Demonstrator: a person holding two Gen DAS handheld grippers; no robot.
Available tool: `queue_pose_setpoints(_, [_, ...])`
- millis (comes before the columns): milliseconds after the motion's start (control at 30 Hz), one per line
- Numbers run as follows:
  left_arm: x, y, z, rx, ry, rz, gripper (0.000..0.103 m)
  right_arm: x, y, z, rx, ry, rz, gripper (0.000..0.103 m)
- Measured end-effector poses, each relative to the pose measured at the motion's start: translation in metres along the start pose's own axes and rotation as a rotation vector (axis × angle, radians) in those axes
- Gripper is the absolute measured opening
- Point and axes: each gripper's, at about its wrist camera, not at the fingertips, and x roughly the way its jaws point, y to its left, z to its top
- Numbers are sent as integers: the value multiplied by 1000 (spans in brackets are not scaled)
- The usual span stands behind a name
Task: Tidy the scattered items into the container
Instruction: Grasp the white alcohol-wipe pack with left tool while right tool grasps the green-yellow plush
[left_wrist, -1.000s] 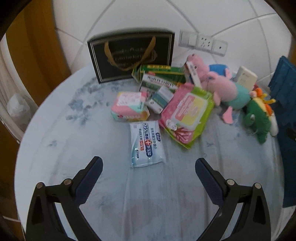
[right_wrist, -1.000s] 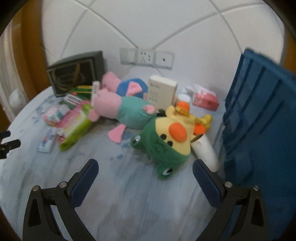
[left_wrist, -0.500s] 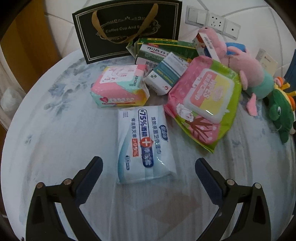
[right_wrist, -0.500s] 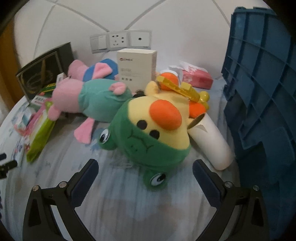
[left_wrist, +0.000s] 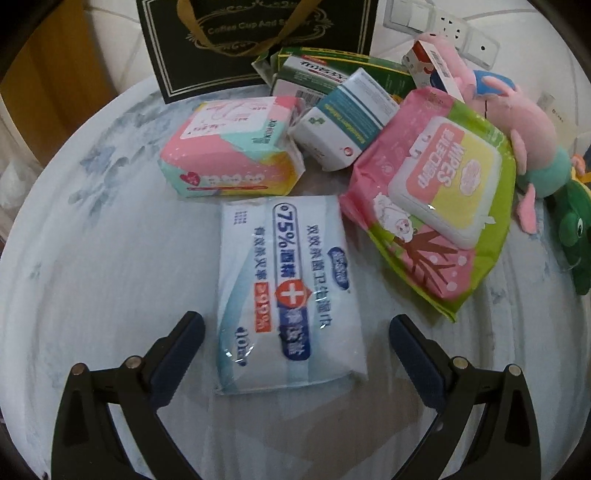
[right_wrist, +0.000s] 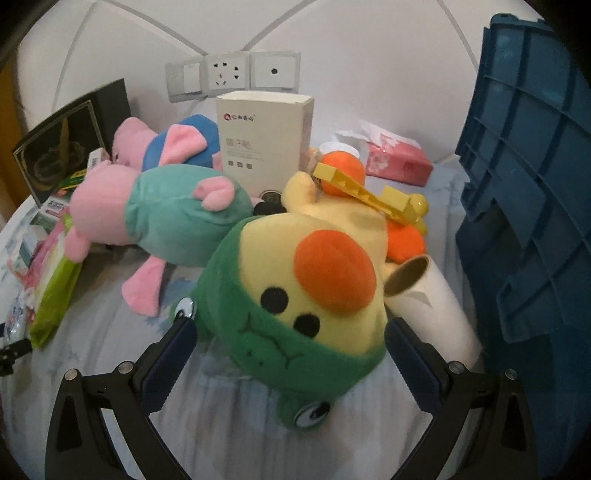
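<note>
- The left gripper (left_wrist: 291, 325) has its fingers wide apart, one on each side of the near end of a white and blue wipes pack (left_wrist: 286, 291) that lies flat on the round table (left_wrist: 110, 258), near its front edge; neither finger touches the pack.
- Just behind that pack, a pink and teal tissue pack (left_wrist: 231, 147) lies toward the table's middle, and a large pink and green wipes pack (left_wrist: 436, 199) lies to the right, tilted up on the things behind it.
- A white and teal box (left_wrist: 345, 127) leans between those two, with green boxes (left_wrist: 332, 70) behind it and a black gift bag (left_wrist: 255, 40) standing upright at the back edge against the wall.
- The right gripper (right_wrist: 290, 328) also has its fingers spread, with the head of a green and yellow plush toy (right_wrist: 295, 295) lying between them; the left finger looks to be just touching the plush, though the blur makes that hard to judge.
- A white roll (right_wrist: 432, 295) with a cardboard core lies just beside the plush, on its right.
- The blue container (right_wrist: 528, 206) stands at the table's right edge, its ribbed wall just beyond the roll.
- A pink and teal plush pig (right_wrist: 162, 210) lies left of the green plush, with a second pink and blue one (right_wrist: 177, 144) behind it.
- A white box (right_wrist: 264, 140) stands upright near the back edge, below the wall sockets (right_wrist: 231, 74), and a pink tissue box (right_wrist: 399, 162) sits at the back right.
- A yellow plastic clip (right_wrist: 365, 195) lies across the top of the green plush.
</note>
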Motion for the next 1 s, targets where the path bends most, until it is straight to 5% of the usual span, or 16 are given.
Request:
queue_pose_setpoints(67, [0,-1,-1,0,-5,1,102,9,0,2,-1,12,-1,103])
queue_pose_setpoints(133, [-2,-3,-1,3,-13,-2,94,18,-2,1,-11,24,-10,103])
queue_pose_setpoints(200, [-6,-6,1,20,-23,-7,75,21,-1,1,-21,17,-3,103])
queue_pose_setpoints(400, [-9,-1,4,19,-10,-20,57,30,4,4,-39,31,23,101])
queue_pose_setpoints(667, [-15,3,-1,58,-4,-12,51,18,-4,0,-26,49,86,64])
queue_pose_setpoints(1000, [-53,16,-16,32,-15,3,50,-16,26,-19,-27,94,148,61])
